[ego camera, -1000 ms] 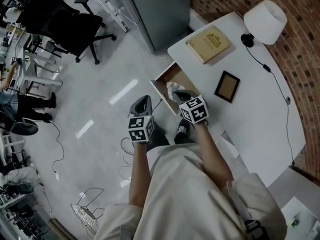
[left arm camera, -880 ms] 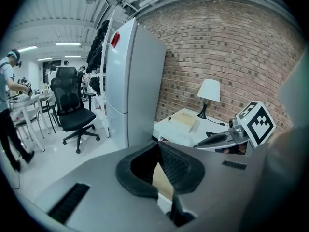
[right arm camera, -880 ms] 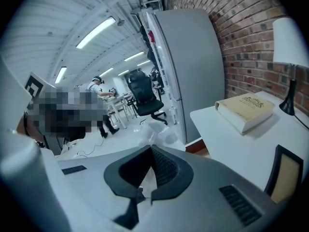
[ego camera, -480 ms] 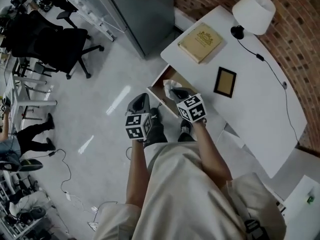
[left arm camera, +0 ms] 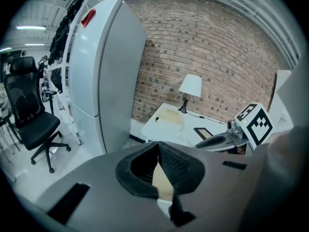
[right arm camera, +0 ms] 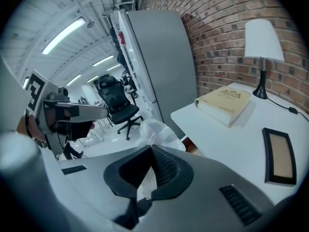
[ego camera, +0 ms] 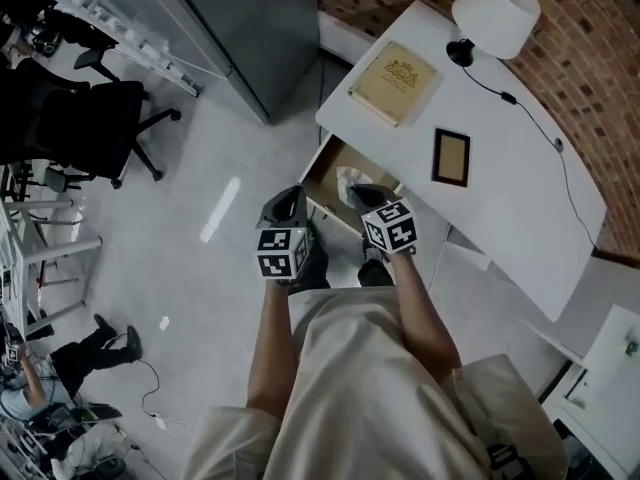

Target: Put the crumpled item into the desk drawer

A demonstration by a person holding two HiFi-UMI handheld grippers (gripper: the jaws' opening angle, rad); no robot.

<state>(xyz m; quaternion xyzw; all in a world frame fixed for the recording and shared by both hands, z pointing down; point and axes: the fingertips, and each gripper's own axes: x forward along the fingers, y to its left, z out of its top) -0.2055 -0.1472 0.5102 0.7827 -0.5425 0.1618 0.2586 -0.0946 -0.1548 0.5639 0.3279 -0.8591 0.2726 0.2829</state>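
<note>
The crumpled item (ego camera: 349, 180) is a white, thin, plastic-looking wad. My right gripper (ego camera: 362, 194) is shut on it and holds it over the open wooden desk drawer (ego camera: 317, 164), which sticks out from the white desk (ego camera: 500, 218). In the right gripper view the wad (right arm camera: 157, 129) bulges out just beyond the right gripper (right arm camera: 150, 151). My left gripper (ego camera: 288, 205) hangs shut and empty just left of the drawer's front. In the left gripper view the left gripper (left arm camera: 157, 147) has its tips together, with the right gripper (left arm camera: 218, 140) to its right.
On the desk lie a tan book (ego camera: 393, 70), a dark picture frame (ego camera: 451, 156) and a white lamp (ego camera: 495, 13) with a black cable. A grey cabinet (ego camera: 250, 18) stands beside the desk. A black office chair (ego camera: 75, 128) is far left. A brick wall backs the desk.
The head view has swung, so the desk sits higher and more to the right. Both grippers keep their places at the drawer, the right one still shut on the wad.
</note>
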